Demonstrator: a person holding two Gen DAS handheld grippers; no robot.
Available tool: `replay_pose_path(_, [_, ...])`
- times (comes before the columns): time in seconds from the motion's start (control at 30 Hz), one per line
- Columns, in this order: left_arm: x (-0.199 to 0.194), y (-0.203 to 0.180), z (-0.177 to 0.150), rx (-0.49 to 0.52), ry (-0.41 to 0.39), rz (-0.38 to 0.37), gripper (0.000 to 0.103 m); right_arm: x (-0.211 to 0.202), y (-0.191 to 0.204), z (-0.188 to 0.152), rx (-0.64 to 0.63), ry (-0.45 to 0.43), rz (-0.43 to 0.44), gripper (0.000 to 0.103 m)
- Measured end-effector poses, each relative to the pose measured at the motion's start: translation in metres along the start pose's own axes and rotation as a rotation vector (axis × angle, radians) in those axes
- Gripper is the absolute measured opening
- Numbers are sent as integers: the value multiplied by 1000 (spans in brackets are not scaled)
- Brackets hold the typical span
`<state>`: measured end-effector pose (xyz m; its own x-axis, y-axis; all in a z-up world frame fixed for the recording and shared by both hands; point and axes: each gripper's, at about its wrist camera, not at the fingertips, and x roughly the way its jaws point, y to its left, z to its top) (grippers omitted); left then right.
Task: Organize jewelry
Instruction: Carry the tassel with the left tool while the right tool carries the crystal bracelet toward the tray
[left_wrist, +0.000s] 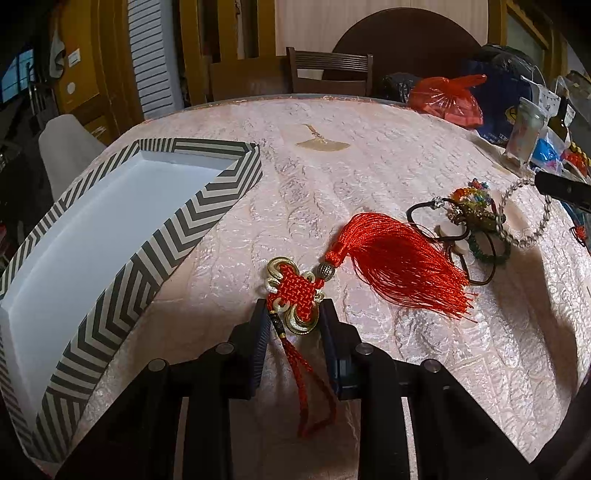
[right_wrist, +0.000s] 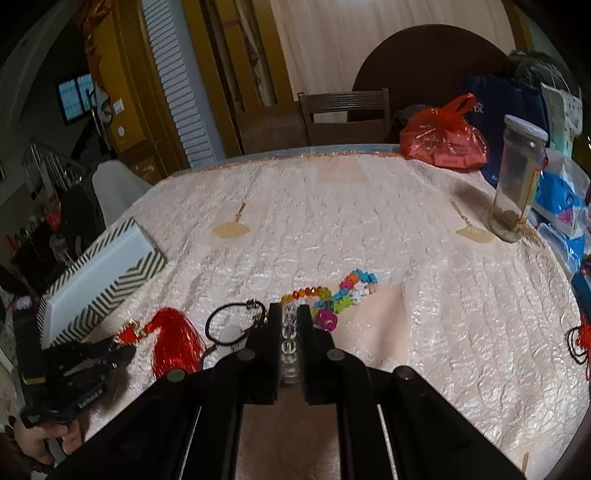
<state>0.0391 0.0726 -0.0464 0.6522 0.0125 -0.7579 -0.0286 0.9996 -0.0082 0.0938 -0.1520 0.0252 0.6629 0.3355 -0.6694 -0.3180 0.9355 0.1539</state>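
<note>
My left gripper (left_wrist: 295, 314) is clamped on the red woven knot ornament with gold-coloured rings and a long red silk tassel (left_wrist: 295, 291); the pads press the ringed lower end of the knot, its thin red cord loop (left_wrist: 314, 384) trails back between the fingers, and the tassel fans out to the right on the pale pink textured tablecloth (left_wrist: 369, 147). To the left of it, close by, sits the open rectangular box with a black-and-white chevron pattern outside and a plain white inside (left_wrist: 155, 243).

My right gripper (right_wrist: 289, 314) is clenched on a strand of clear crystal beads (right_wrist: 289, 332), which runs up the narrow gap between the two fingers. Just past the fingertips on the cloth lie a bracelet of translucent orange, yellow and green beads (right_wrist: 306, 293) and a bright multicoloured chain of plastic pieces (right_wrist: 351, 288). A black elastic cord loop (right_wrist: 232, 325) lies just left of that gripper, between it and the tassel.
</note>
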Motion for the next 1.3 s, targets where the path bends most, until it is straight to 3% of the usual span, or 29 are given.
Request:
replay_pose_path(0.53, [-7, 3, 5, -29, 15, -30, 27, 2, -5, 0, 10, 11, -26, 8])
replay_pose_path(0.9, [-46, 8, 32, -52, -75, -133, 27, 2, -8, 0, 30, 2, -59, 8])
replay_pose_path(1.3, [-83, 27, 59, -81, -163, -134, 27, -7, 1, 9, 23, -31, -61, 8])
